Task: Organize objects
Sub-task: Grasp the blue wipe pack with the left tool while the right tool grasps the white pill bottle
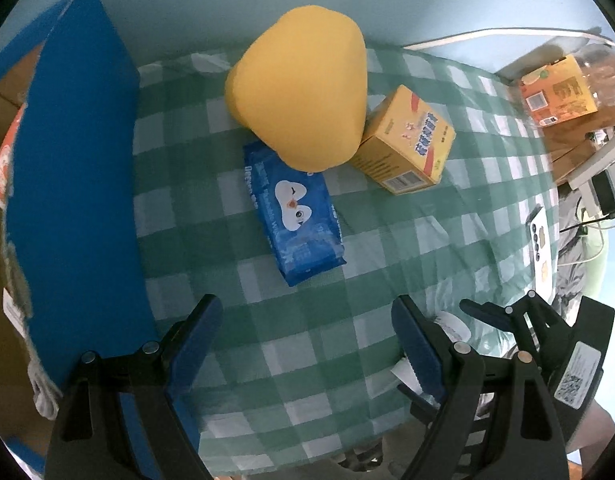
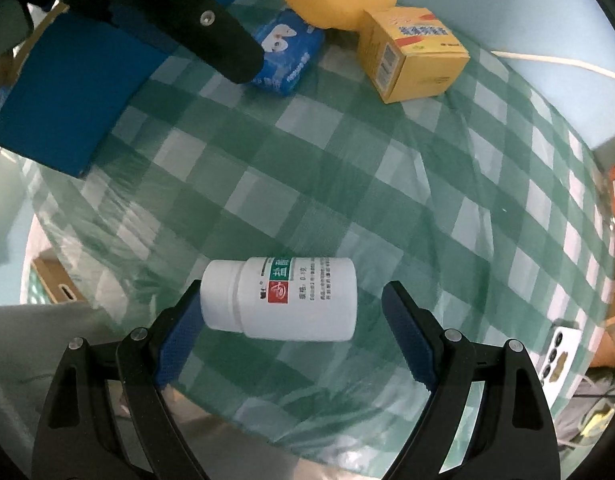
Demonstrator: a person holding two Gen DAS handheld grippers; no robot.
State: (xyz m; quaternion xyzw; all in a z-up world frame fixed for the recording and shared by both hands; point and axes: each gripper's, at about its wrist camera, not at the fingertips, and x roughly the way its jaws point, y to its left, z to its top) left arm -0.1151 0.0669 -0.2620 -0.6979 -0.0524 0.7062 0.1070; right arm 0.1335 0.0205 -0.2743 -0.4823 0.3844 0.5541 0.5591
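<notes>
— Two grippers, both spread wide. Your right gripper [image 2: 289, 340] has the white plastic pill bottle [image 2: 281, 298] lying on its side between the blue pads; the cap end sits right at the left pad, and there is a clear gap to the right pad, so nothing is clamped.

— And your left gripper [image 1: 307, 344]?

— Fingers far apart over bare green-and-white checked tablecloth [image 1: 307, 360], holding nothing. Past it lies the blue wet-wipe packet [image 1: 293, 210], flat on the cloth. Just beyond, the rounded yellow foam lump [image 1: 301, 92] overlaps the packet's far end and touches the yellow cardboard box [image 1: 405, 146] on its right.

— The tall blue carton [image 1: 67, 160]?

— Standing along your left edge, well apart from the bottle.
</notes>
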